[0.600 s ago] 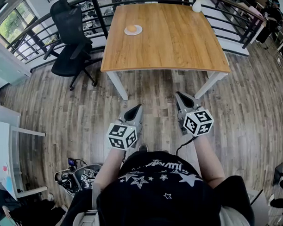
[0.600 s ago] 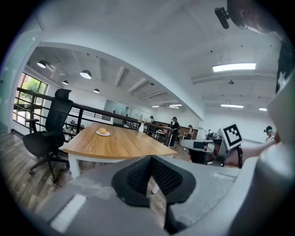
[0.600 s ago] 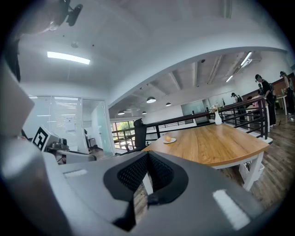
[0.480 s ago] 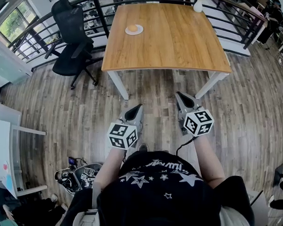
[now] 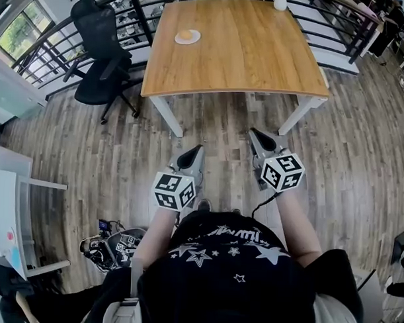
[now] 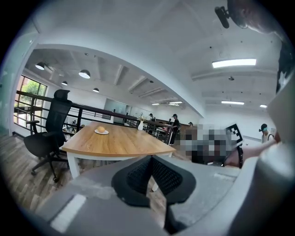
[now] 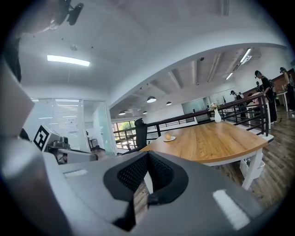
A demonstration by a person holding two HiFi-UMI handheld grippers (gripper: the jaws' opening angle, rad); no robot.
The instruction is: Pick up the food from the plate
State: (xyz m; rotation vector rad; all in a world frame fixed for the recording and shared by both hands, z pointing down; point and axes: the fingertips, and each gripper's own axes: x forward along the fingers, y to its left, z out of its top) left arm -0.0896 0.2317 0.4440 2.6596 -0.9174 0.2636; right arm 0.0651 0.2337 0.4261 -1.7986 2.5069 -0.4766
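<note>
A round orange-brown piece of food lies on a small white plate near the far left corner of a wooden table. Both grippers hang over the wood floor, well short of the table's near edge. My left gripper is shut with nothing in it, and so is my right gripper. In the left gripper view the food is small and far beyond the closed left gripper. In the right gripper view the food also lies far past the closed right gripper.
A black office chair stands left of the table. A white vase sits at the table's far edge, with a dark railing behind. A white desk and gear on the floor are at my left. People stand far off.
The table and plate sit a little higher and further left in the head view. Both grippers keep the same pose, shut and empty.
</note>
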